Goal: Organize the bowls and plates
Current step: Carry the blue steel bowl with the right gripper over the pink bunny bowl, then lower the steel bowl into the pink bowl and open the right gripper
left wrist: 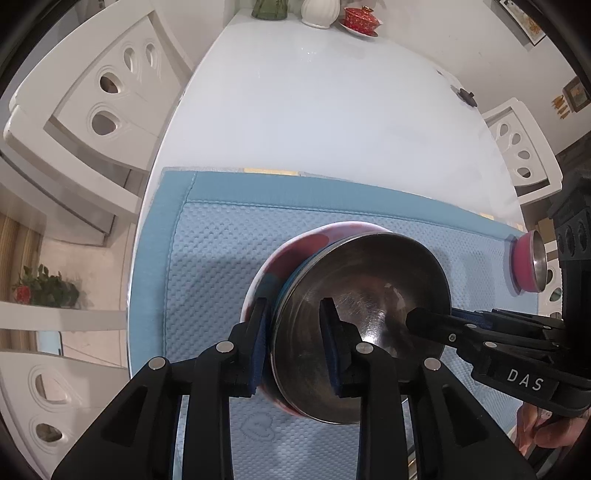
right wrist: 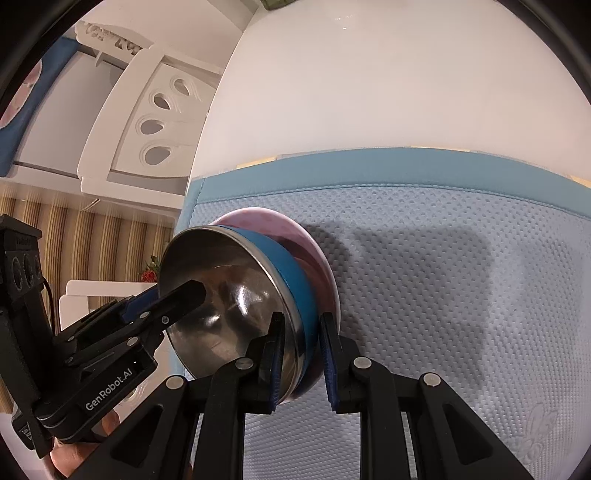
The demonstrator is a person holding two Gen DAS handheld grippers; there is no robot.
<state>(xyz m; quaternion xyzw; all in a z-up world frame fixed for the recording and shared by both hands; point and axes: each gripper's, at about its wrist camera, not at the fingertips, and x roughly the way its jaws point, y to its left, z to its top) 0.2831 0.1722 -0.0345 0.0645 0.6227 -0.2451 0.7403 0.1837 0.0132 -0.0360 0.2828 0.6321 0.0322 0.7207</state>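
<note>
Your left gripper (left wrist: 295, 332) reaches in from 6 o'clock of the left wrist view, its two fingers straddling the near rim of the blue steel-lined bowl (left wrist: 365, 317): the left pad sits against the outer wall, the right pad inside the steel hollow, so the jaws are clamped on that bowl's wall. The bowl is nested in a pink-patterned bowl (left wrist: 291, 254), and the pair sits tilted, mouth turned toward 3 o'clock, on the blue quilted mat (left wrist: 221, 240) over the white table (left wrist: 314, 110). Your right gripper (right wrist: 303, 343) comes in from 6 o'clock of its own view and grips the same blue bowl (right wrist: 291, 273) at the opposite rim, one finger inside the steel, the other outside between the blue wall and the pink bowl (right wrist: 314, 254); jaws closed on the wall. In the left view the right gripper's finger (left wrist: 436, 321) enters from 4 o'clock, its tip lying in the steel interior; your hand (left wrist: 546, 428) shows under it at 4 o'clock. In the right view the left gripper's finger (right wrist: 177, 299) enters from 8 o'clock, likewise inside the bowl. A second pink steel-lined bowl (left wrist: 528, 262) lies on its side at 3 o'clock, at the mat's right edge. A red lidded cup on a saucer (left wrist: 362, 18) and a white vase (left wrist: 319, 11) stand at 12 o'clock on the far table end; white chairs (left wrist: 99, 103) flank the table at 10 o'clock.
</note>
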